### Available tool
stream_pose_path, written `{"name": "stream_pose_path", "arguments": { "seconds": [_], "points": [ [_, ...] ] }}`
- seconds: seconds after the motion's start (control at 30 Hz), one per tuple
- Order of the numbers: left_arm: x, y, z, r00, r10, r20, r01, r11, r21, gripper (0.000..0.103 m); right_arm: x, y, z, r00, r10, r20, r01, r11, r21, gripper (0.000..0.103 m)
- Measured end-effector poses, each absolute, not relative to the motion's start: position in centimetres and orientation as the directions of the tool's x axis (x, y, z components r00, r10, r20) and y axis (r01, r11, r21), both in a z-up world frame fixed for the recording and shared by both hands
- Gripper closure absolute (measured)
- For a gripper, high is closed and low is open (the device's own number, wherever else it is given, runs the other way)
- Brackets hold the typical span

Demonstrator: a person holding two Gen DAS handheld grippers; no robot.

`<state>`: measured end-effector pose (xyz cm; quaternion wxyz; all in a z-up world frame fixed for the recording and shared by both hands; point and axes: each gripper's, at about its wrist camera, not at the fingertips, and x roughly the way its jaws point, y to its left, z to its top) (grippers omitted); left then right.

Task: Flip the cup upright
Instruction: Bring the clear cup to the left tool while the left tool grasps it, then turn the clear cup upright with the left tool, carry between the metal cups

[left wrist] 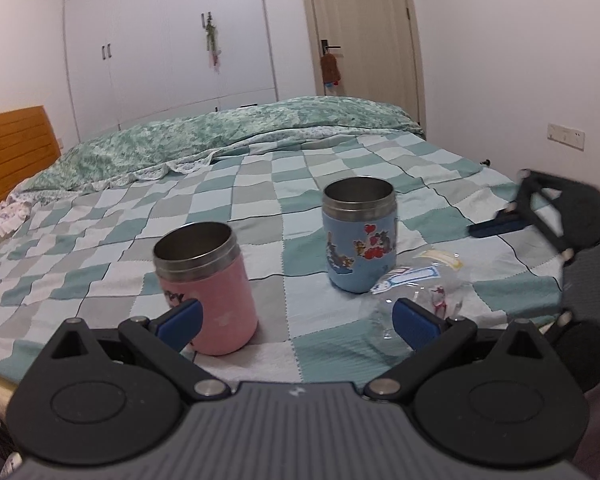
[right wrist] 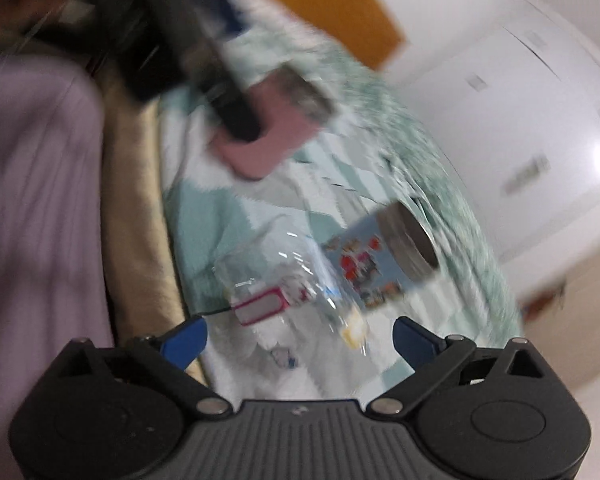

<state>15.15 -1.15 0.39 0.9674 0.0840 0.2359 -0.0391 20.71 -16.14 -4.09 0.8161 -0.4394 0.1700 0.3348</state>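
A clear glass cup with stickers (left wrist: 424,280) lies on its side on the checked bedspread (left wrist: 260,184), just right of a blue cartoon cup (left wrist: 359,236) that stands upright. A pink cup (left wrist: 208,284) stands upright at the front left. My left gripper (left wrist: 296,320) is open, its left finger beside the pink cup and its right finger in front of the clear cup. My right gripper (right wrist: 300,338) is open and rolled sideways, with the clear cup (right wrist: 284,292) just ahead of its fingers; this view is blurred. The right gripper also shows at the right edge of the left wrist view (left wrist: 536,220).
A green quilt (left wrist: 228,132) is bunched along the far side of the bed. An orange headboard (left wrist: 12,152) is at the left, a white wardrobe (left wrist: 168,40) and a door (left wrist: 360,28) behind. Lilac fabric (right wrist: 32,200) fills the left of the right wrist view.
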Motion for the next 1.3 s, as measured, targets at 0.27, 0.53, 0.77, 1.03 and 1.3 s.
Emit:
{"name": "stream_pose_path", "arguments": {
  "seconds": [0.27,0.53,0.77,1.03,1.3],
  "points": [
    [16.1,-3.5,0.3,0.875,-0.068,-0.479,0.188,0.960,0.208,0.000,22.0,-24.7,-1.7,0.739,0.428,-0.521,-0.454,0.887,0.085,0.000],
    [18.3,-5.3,-0.5,0.847,-0.108,-0.521,0.281,0.922,0.266,0.000,21.2,-26.3,-3.6,0.799,0.356,-0.485,-0.329,0.934,0.143,0.000],
    [21.6,-7.4,-2.0,0.771,-0.195,-0.606,0.451,0.838,0.305,0.000,22.1,-27.1,-4.2,0.831,0.311,-0.461,-0.282,0.950,0.133,0.000],
    [25.3,-10.4,-4.3,0.650,-0.247,-0.719,0.643,0.684,0.345,0.003,23.6,-27.7,-5.4,0.825,0.314,-0.469,-0.283,0.949,0.138,0.000],
    [27.1,-12.0,-5.1,0.580,-0.213,-0.786,0.691,0.639,0.337,0.028,23.6,-28.1,-5.8,0.820,0.342,-0.459,-0.304,0.940,0.157,0.000]
  ]
}}
